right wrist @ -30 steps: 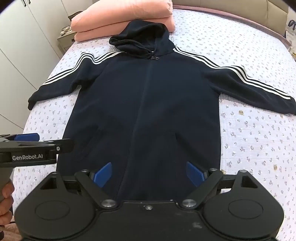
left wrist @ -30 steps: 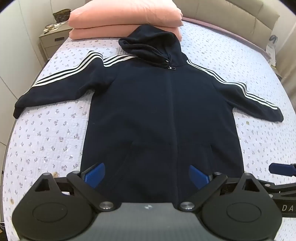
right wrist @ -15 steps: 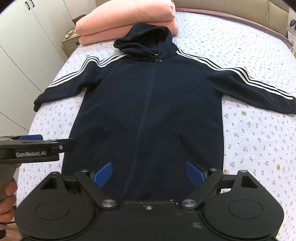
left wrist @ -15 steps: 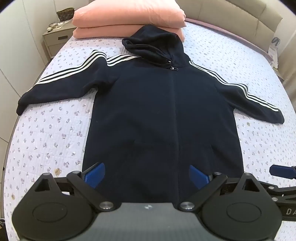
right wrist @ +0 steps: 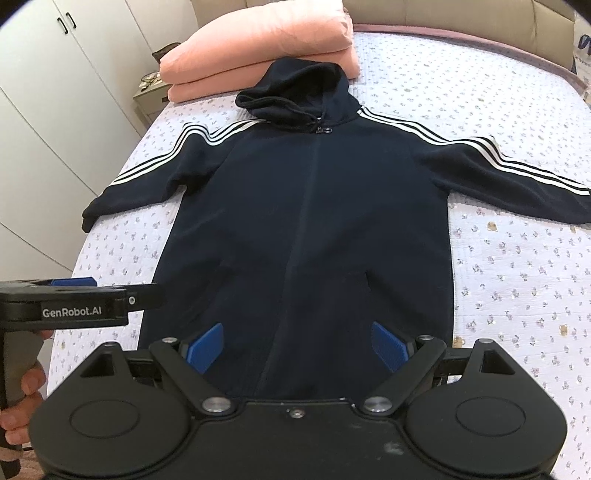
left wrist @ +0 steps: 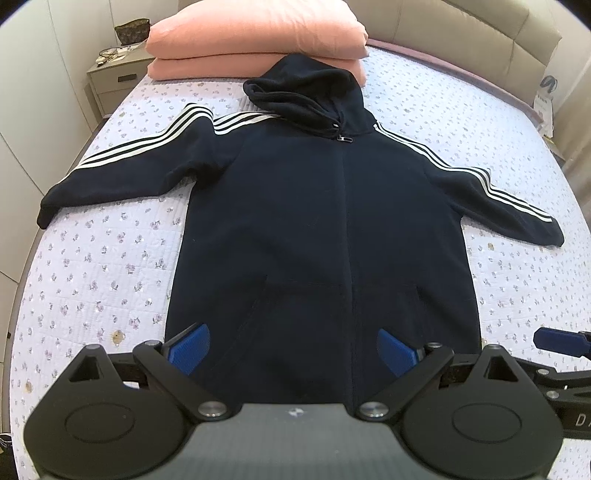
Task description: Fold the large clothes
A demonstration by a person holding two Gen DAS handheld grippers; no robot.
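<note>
The navy hoodie (left wrist: 321, 229) lies spread flat on the bed (left wrist: 110, 266), wholly unfolded; both hand-held grippers (left wrist: 293, 349) (right wrist: 295, 345) hover with jaws apart, empty.

"GenRobot.AI" stands in white on the left gripper (right wrist: 74, 282) body's side.

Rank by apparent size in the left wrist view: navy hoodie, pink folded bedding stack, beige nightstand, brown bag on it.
1. Navy zip hoodie with white sleeve stripes
2. Pink folded bedding stack
3. Beige nightstand
4. Brown patterned bag

The last three sit farther away, so their true sizes are unsure.
</note>
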